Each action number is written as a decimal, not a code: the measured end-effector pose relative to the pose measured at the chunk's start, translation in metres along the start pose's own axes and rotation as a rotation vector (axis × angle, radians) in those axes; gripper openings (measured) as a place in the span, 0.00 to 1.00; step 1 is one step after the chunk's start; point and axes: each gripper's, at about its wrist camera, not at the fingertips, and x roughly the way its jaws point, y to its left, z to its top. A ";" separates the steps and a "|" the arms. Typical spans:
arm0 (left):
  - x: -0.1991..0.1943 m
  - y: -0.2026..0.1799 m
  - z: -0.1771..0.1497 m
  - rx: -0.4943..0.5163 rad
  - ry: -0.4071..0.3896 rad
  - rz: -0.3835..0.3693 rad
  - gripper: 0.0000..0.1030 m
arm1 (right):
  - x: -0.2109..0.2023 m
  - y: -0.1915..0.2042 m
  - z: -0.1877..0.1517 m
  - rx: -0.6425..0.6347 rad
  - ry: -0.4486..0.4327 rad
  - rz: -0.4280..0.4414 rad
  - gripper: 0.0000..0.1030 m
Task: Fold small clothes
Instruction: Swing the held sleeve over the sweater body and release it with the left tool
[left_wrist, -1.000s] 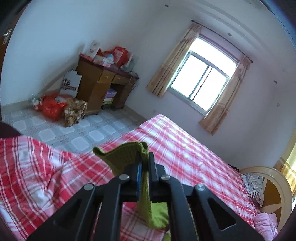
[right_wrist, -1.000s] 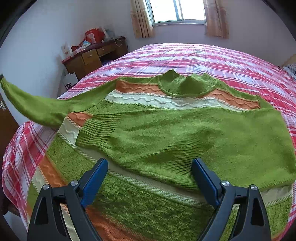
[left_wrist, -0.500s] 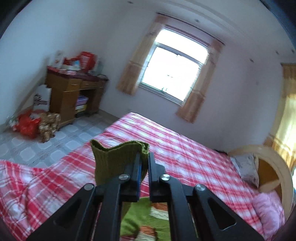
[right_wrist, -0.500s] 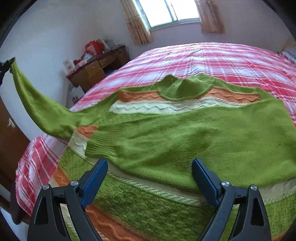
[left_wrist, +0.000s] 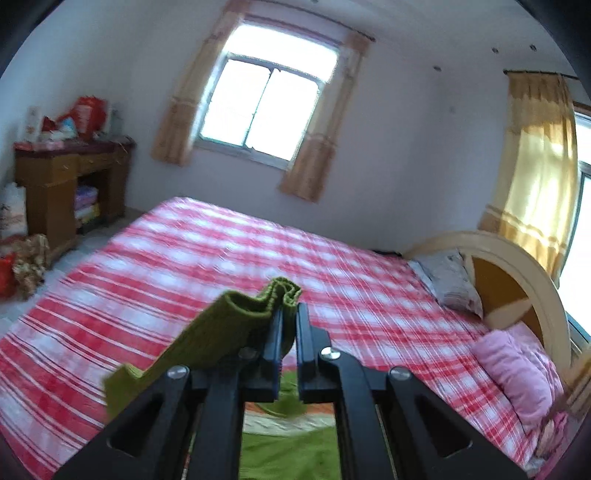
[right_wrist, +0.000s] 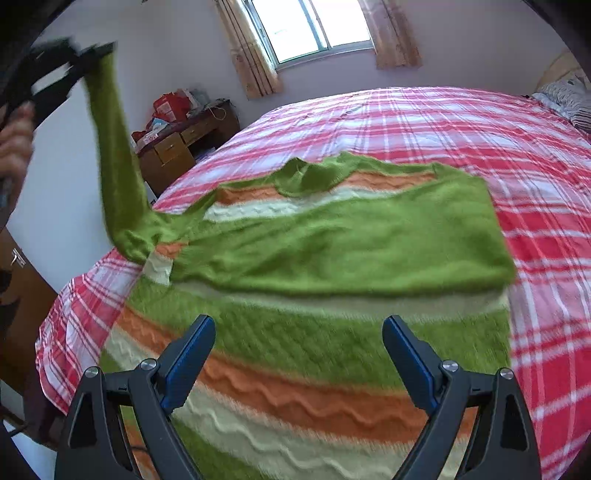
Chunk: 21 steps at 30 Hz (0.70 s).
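Sweater (right_wrist: 332, 236), soft ribbed knit with wavy stripes, sleeve (right_wrist: 114, 158) lifted.

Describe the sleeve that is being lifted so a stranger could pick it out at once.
Start at the bed with the red and white checked cover, where a green sweater with orange and cream bands lies spread. From its left shoulder one plain green sleeve rises into the air, its cuff pinched in the left gripper. The other sleeve lies folded flat across the body; only this one hangs raised.
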 end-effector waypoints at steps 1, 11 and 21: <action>0.008 -0.006 -0.006 0.011 0.016 -0.002 0.05 | -0.003 -0.003 -0.005 0.004 0.004 -0.001 0.90; 0.096 -0.076 -0.112 0.150 0.239 0.017 0.05 | -0.005 -0.014 -0.036 -0.020 0.006 -0.028 0.90; 0.060 -0.093 -0.150 0.394 0.256 0.103 0.83 | -0.011 -0.022 -0.045 0.002 -0.054 0.022 0.90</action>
